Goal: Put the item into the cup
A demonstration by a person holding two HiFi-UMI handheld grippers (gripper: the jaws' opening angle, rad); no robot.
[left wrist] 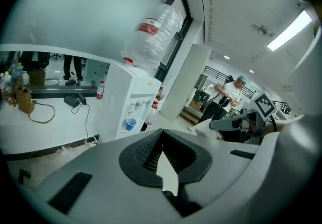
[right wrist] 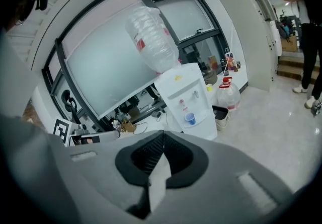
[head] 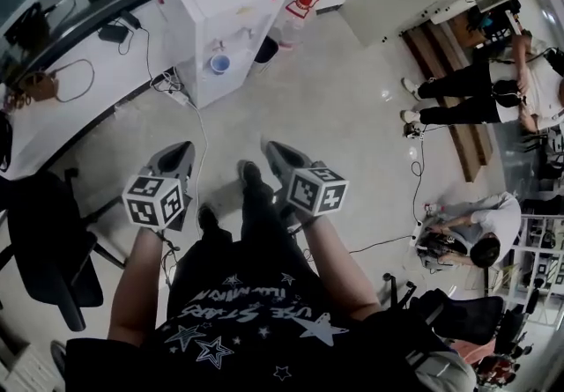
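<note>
A small blue cup (head: 219,63) stands in the tap recess of a white water dispenser (head: 231,7) across the floor ahead of me. The left gripper view shows the cup (left wrist: 131,124) far off, and so does the right gripper view (right wrist: 189,118). My left gripper (head: 182,150) and right gripper (head: 270,150) are held side by side at waist height, pointing toward the dispenser. Both have their jaws pressed together with nothing visible between them. No item for the cup can be picked out.
A large inverted water bottle (left wrist: 152,34) tops the dispenser, and a spare jug (right wrist: 229,96) stands beside it. A white counter (head: 53,108) with cables runs along the left, with a black chair (head: 48,245) near it. People (head: 467,86) stand and crouch at the right.
</note>
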